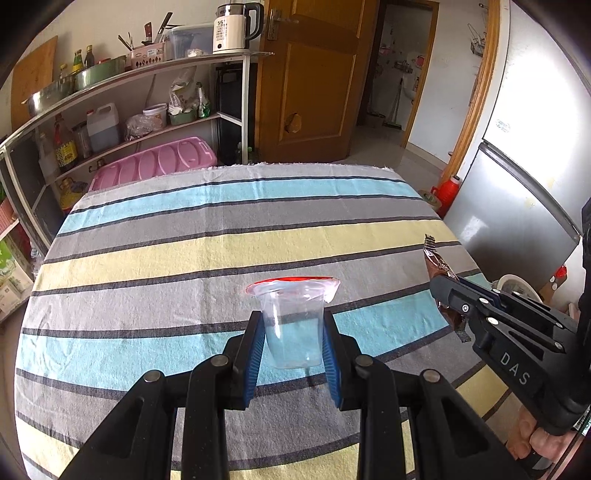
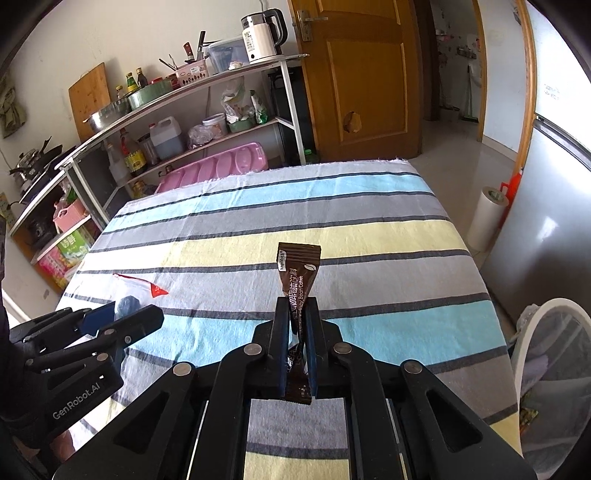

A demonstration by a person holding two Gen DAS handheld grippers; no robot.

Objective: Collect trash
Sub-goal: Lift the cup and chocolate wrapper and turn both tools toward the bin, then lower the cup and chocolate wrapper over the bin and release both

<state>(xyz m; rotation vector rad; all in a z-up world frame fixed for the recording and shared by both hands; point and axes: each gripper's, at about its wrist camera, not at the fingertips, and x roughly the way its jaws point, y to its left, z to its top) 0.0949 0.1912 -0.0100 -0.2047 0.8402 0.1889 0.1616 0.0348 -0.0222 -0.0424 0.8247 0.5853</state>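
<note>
The clear plastic cup (image 1: 293, 325) is clamped by its walls between the left tongs (image 1: 293, 349), clear of the striped counter (image 1: 221, 236). The coffee sachet (image 2: 298, 280) is pinched upright in the right tongs (image 2: 298, 347), presumably for the bin (image 2: 554, 369) at their right.

A striped cloth (image 1: 184, 258) is covering the table. Behind it, a white kettle (image 1: 236, 27) is standing on a metal shelf (image 1: 147, 74) (bottles and bowls crowding it), a pink lid (image 1: 155, 162) is lying below, and a wooden door (image 1: 310, 81) is standing ajar.
</note>
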